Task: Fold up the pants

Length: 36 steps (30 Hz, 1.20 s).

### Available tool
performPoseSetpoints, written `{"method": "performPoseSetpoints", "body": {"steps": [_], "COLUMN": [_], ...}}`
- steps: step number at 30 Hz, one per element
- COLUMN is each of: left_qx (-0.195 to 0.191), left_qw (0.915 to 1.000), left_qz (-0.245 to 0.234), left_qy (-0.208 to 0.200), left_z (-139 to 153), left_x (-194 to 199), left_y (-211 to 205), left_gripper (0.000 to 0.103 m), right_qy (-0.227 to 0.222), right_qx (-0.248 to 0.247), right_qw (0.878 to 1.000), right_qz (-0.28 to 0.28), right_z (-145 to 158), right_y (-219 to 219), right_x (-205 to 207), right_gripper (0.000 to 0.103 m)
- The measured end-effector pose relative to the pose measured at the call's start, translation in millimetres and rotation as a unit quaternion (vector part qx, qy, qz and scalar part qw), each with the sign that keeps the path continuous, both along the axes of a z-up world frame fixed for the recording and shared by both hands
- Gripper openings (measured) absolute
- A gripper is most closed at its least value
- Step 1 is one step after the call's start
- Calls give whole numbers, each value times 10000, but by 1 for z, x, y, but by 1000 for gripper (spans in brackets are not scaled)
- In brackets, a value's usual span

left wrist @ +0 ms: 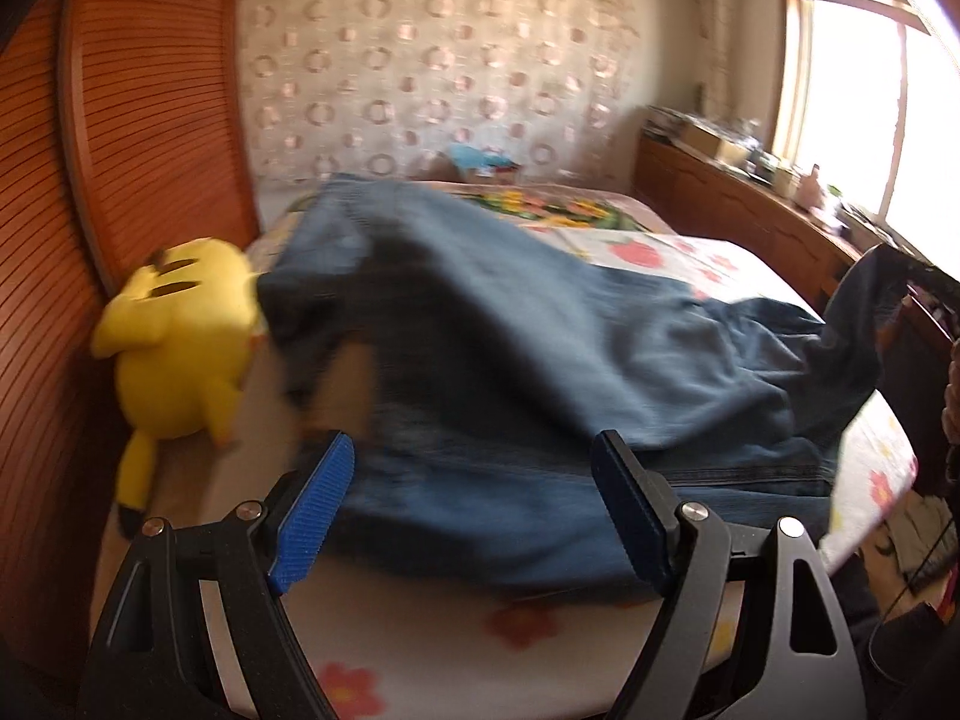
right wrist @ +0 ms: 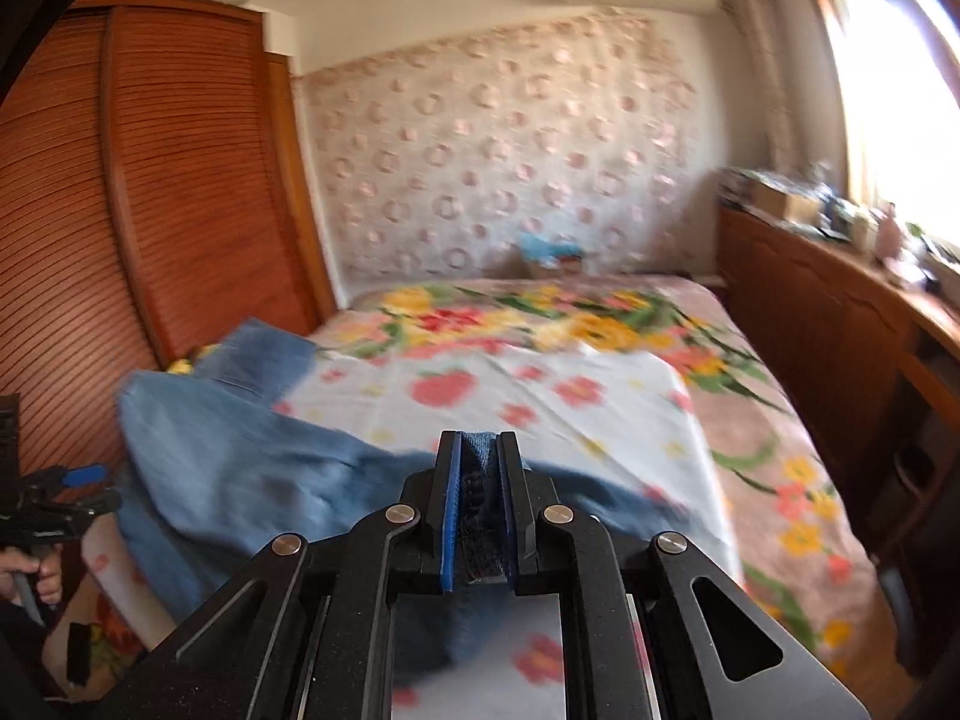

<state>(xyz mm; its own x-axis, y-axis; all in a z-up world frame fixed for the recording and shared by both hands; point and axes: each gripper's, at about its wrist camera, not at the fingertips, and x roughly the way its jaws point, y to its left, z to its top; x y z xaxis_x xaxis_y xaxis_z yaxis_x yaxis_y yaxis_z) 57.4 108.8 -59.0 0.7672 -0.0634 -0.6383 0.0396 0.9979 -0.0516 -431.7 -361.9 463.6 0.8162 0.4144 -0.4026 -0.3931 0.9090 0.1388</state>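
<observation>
Blue denim pants (left wrist: 540, 330) lie spread and rumpled across the bed. My left gripper (left wrist: 474, 444) hovers over their near edge, jaws wide apart, with the cloth lying below and between the blue pads without being pinched. My right gripper (right wrist: 478, 447) is shut on a bunched fold of the pants (right wrist: 240, 468), which trail off to the left. In the left wrist view that held corner (left wrist: 864, 300) hangs lifted at the right edge. The left gripper (right wrist: 90, 489) shows at the far left of the right wrist view, held by a hand.
A yellow plush toy (left wrist: 174, 348) lies against the orange louvred wardrobe (left wrist: 120, 150) on the left. The bed sheet (right wrist: 540, 396) is white with flowers. A wooden cabinet (right wrist: 810, 312) with clutter stands on the right under a bright window.
</observation>
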Motion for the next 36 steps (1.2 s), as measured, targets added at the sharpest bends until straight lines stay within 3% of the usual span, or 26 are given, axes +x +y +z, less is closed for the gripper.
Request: {"method": "performPoseSetpoints", "body": {"steps": [6,7,11,15,18,25,29,32,35,36], "left_qx": [-8,-21,-158,-126,-89,-40,-25,41,112,73], "left_qw": [9993,9993,9993,9997,9998,10000,9999,9999,9998,9999], "left_qz": [318,303,205,-55,-133,53,119,121,139,138], "left_qy": [173,205,260,218,156,37,42,69,56,38], "left_z": [-21,-25,-34,-32,-26,-7,-3,-2,-1,-1], "left_x": [0,1,3,-2,-8,-33,-37,-34,-31,-30], "left_y": [28,28,32,27,24,41,42,38,36,35], "left_gripper": [80,71,50,19,11,11,11,22,36,48], "right_qy": [-166,-155,-100,-51,-90,-357,22,240,327,333], "right_qx": [-125,-132,-128,-48,19,147,-16,-467,-703,-718], "right_qw": [9986,9984,9974,9961,9943,9788,9584,9522,9537,9554], "right_qz": [482,530,706,882,1066,2013,2856,3008,2906,2846], "right_z": [6,5,4,9,17,42,32,11,-1,-3], "right_y": [43,47,61,65,76,127,167,182,173,166], "right_x": [5,7,22,39,50,54,55,60,69,73], "right_gripper": [11,11,11,11,11,11,11,11,28,38]}}
